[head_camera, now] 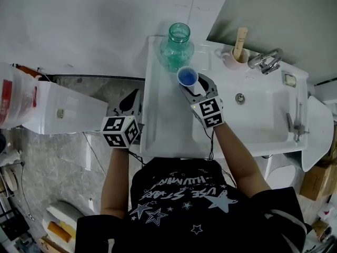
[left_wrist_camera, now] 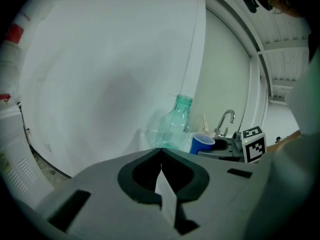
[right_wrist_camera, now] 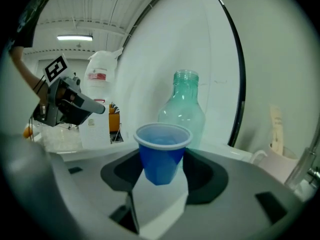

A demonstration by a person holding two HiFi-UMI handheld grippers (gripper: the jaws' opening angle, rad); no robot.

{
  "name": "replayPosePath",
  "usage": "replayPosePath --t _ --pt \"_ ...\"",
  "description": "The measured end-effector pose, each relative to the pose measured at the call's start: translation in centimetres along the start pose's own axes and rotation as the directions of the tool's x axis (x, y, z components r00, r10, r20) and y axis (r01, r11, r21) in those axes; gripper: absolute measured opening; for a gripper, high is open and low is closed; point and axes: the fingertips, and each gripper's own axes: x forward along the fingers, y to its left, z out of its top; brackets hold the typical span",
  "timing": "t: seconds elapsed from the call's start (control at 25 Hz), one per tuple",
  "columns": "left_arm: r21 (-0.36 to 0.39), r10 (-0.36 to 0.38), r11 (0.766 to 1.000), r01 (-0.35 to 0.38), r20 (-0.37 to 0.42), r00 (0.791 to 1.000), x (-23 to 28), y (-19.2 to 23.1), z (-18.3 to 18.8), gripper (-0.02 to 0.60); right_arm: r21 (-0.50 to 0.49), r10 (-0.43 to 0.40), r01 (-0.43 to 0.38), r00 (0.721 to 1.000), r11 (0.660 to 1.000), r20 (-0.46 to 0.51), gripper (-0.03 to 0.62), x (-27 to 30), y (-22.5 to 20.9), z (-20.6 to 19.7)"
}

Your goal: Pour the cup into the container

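A blue plastic cup [head_camera: 187,76] stands upright between the jaws of my right gripper [head_camera: 190,84], which is shut on it over the white counter. Blue liquid shows inside the cup [right_wrist_camera: 162,151]. Just beyond it stands the container, a teal glass bottle [head_camera: 178,46] with an open mouth, at the counter's back left corner; the right gripper view shows this bottle [right_wrist_camera: 183,106] right behind the cup. My left gripper [head_camera: 130,98] hangs off the counter's left edge, shut and empty. From the left gripper view the bottle [left_wrist_camera: 176,124] and cup [left_wrist_camera: 201,144] lie ahead to the right.
A sink basin [head_camera: 263,128] with a drain [head_camera: 240,98] and a chrome faucet [head_camera: 267,61] fills the counter's right half. A pink mug [head_camera: 231,61] holding a wooden stick stands at the back. A white box [head_camera: 58,109] sits on the floor at left.
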Motion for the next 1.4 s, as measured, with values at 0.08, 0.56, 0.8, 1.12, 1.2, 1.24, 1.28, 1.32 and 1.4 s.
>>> replayPosePath --t 0.08,0.56,0.8,1.12,1.2,1.24,1.28,1.32,1.4 --pt "0.012 -0.009 1.0 0.009 0.013 1.0 0.1 -0.4 0.9 0.011 0.008 -0.019 0.019 1.0 1.0 0.007 0.25 -0.6 -1.0 0.8" --pt "0.052 -0.064 0.997 0.06 0.072 0.995 1.3 -2.0 4.9 0.011 0.026 -0.076 0.075 0.997 0.997 0.024 0.249 -2.8 -7.0 7.3" --pt "0.07 -0.075 0.995 0.069 0.089 0.993 1.9 -2.1 6.6 0.011 -0.036 -0.109 0.11 0.993 0.993 0.035 0.249 -2.9 -9.1 10.3" --pt "0.091 -0.079 0.993 0.07 0.09 0.993 2.9 -1.5 8.2 0.011 -0.187 -0.142 0.147 0.989 0.971 0.039 0.247 -1.8 -11.3 14.1" --pt "0.092 -0.08 0.993 0.071 0.096 0.992 3.1 -1.4 8.7 0.011 -0.223 -0.14 0.145 0.989 0.964 0.035 0.245 -1.4 -11.2 15.1" --pt "0.092 -0.081 0.993 0.071 0.1 0.992 3.2 -1.3 8.9 0.011 -0.233 -0.14 0.144 0.99 0.962 0.035 0.245 -1.2 -11.2 15.4" --pt "0.092 -0.082 0.993 0.072 0.103 0.991 3.3 -1.2 9.1 0.011 -0.241 -0.141 0.145 0.989 0.96 0.034 0.245 -1.0 -11.2 15.7" --pt "0.092 -0.083 0.993 0.073 0.106 0.991 3.4 -1.2 9.2 0.011 -0.251 -0.144 0.147 0.989 0.957 0.033 0.244 -0.7 -11.3 16.0" --pt "0.092 -0.087 0.993 0.077 0.111 0.99 3.6 -1.2 9.6 0.011 -0.28 -0.155 0.156 0.988 0.947 0.025 0.242 -0.2 -11.5 16.4"
